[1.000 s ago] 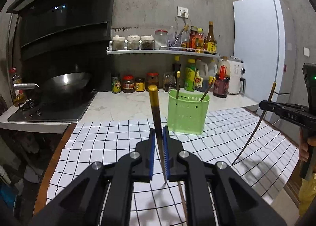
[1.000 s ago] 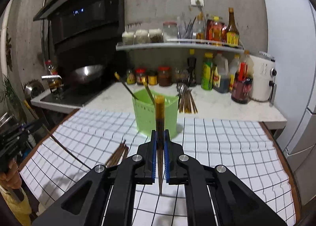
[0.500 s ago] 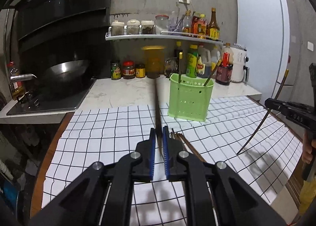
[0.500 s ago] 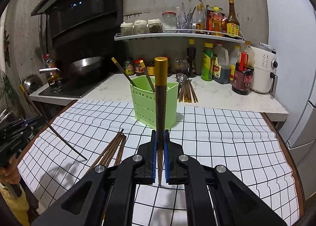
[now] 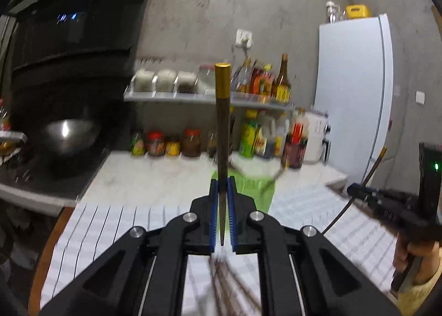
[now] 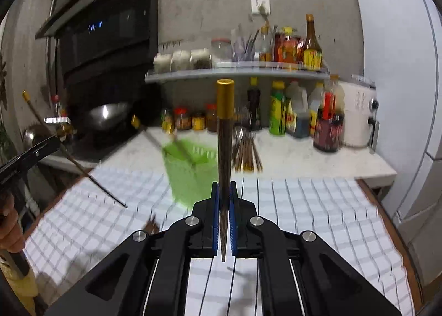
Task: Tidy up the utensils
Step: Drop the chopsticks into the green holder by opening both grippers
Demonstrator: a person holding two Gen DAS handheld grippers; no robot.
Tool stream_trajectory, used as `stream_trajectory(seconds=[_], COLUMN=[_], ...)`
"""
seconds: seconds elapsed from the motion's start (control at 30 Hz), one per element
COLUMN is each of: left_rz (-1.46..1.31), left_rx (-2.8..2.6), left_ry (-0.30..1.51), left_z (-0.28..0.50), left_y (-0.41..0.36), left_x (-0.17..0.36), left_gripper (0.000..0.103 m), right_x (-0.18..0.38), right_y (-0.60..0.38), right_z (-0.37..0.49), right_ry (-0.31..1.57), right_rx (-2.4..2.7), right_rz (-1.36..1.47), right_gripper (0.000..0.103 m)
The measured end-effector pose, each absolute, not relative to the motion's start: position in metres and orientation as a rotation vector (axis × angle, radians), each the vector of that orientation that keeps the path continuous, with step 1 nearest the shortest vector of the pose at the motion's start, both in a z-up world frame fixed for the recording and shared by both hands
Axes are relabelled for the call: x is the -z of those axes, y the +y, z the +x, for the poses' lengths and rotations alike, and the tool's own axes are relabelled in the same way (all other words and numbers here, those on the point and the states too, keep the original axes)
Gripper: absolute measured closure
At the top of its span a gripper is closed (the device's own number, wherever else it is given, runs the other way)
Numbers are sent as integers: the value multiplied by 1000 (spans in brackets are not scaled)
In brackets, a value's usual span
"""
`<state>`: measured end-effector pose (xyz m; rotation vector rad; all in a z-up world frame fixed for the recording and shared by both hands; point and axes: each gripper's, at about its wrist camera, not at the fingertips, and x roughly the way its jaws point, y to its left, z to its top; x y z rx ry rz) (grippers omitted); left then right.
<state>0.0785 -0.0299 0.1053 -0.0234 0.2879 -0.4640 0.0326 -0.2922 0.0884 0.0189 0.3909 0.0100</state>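
Count: two tongs, one chopstick each. Two more chopsticks lean in the green basket [image 6: 190, 175]; loose ones lie on the cloth [image 6: 304, 205], too blurred to count.

Left tongs [image 5: 221, 191]: pressed together, pinching a gold-capped chopstick [image 5: 222, 128], upright, cap at 12 o'clock, tip between the blue pads [image 5: 212, 219].

Right tongs [image 6: 223, 197]: same, pinching its own chopstick [image 6: 224, 136], upright.

Basket stands on the checked cloth just beyond both tongs, at 12 from the left, 11 from the right. Another chopstick bundle [image 6: 247, 154] lies on the table [image 6: 317, 161] behind it.

Room: wok [image 6: 107, 115] on stove at 10, shelf [image 6: 234, 74] of jars and bottles at 12, fridge [image 6: 400, 67] at 3. Heavy motion blur.
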Motion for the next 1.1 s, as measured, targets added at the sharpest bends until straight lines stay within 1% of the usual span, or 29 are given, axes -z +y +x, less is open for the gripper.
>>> stream_trajectory(seconds=[0.17,0.3,0.4,0.5,0.57,0.67,0.7,0.73,0.77,0.8,0.83,0.97,1.03,1.1], left_rz=[-35,-18,3,43,64,61,56,44,36,27,22,7,12,35], left_rx=[474,477,480,476,476,473,473,480,480,481,484,470,441,395], left_ry=[202,205,270,356,405,429,432,421,408,388,367,292,290,317], left_z=[118,152,181,207,220,226,225,220,216,211,206,161,141,122], left_y=[-63,-90,-108,-124,-129,-127,-125,-120,-117,-112,-110,-82,-69,-58], left_x=[-142,-145,-128,-102,-88,-80,-82,-87,-91,-98,-105,-130,-131,-122], left_gripper=[97,97,97,97,96,95,92,88,85,78,74,69,65,65], right_x=[-130,-145,-133,-107,-94,-83,-85,-88,-91,-97,-100,-110,-107,-97], right_y=[-296,-296,-295,-292,-290,-290,-292,-294,-296,-299,-301,-308,-309,-309], right_z=[60,86,116,148,158,165,161,156,149,137,130,83,62,38], right_ry=[245,182,232,326,369,417,409,396,383,364,354,326,336,369], right_rx=[-12,-41,-57,-73,-86,-100,-98,-91,-84,-80,-75,-43,-31,-22], right_rz=[42,55,67,73,69,72,78,83,86,89,88,73,66,57], right_gripper=[96,96,96,96,96,93,86,76,72,65,64,63,62,62])
